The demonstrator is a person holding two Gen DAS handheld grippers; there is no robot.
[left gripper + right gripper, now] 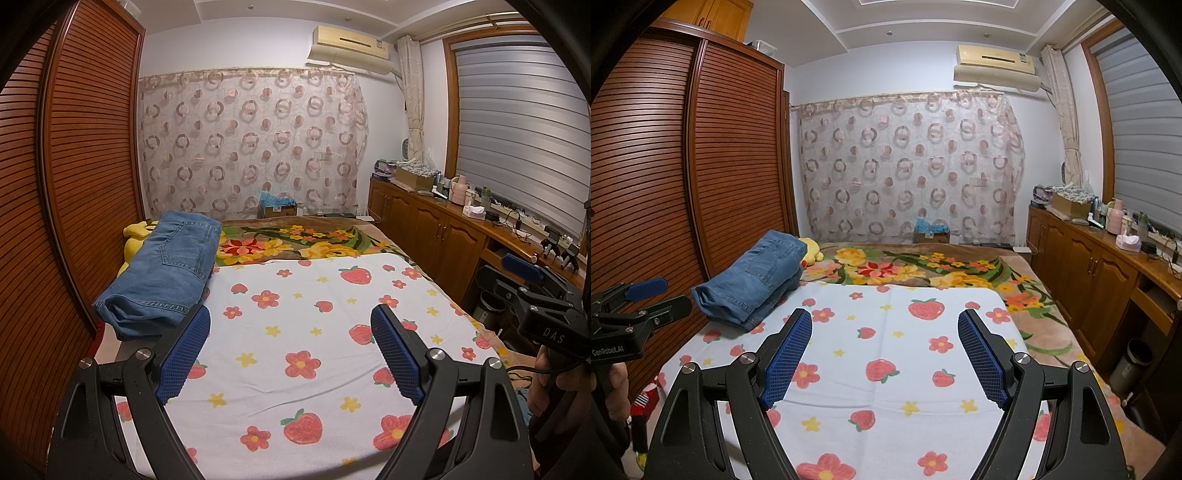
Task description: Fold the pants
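From the left wrist view, the left gripper (290,345) hangs above a bed, its two blue-padded fingers spread wide with nothing between them. Beneath it lies a white sheet (314,295) printed with strawberries and flowers, smooth and bare across its middle. The jeans (166,273) rest at the sheet's far left corner, against a slatted wooden wardrobe (74,184). They sit as a thick, compact stack of denim layers with a back pocket facing up, partly on top of a yellow plush toy (135,236). At the right edge of this view the right gripper (532,280) shows side-on, carried in a person's hand (546,373).

From the right wrist view, the right gripper (884,354) also stands wide open and empty over the sheet (923,332). The jeans (757,280) again lie at the far left corner, well apart from both tools. The left gripper (646,295) is visible at the left edge.

The pants appear already folded and set aside, so the task looks finished or nearly so; whether the hidden layers are even cannot be told from here. Any next move would probably be only a light squaring of the stack, or none.
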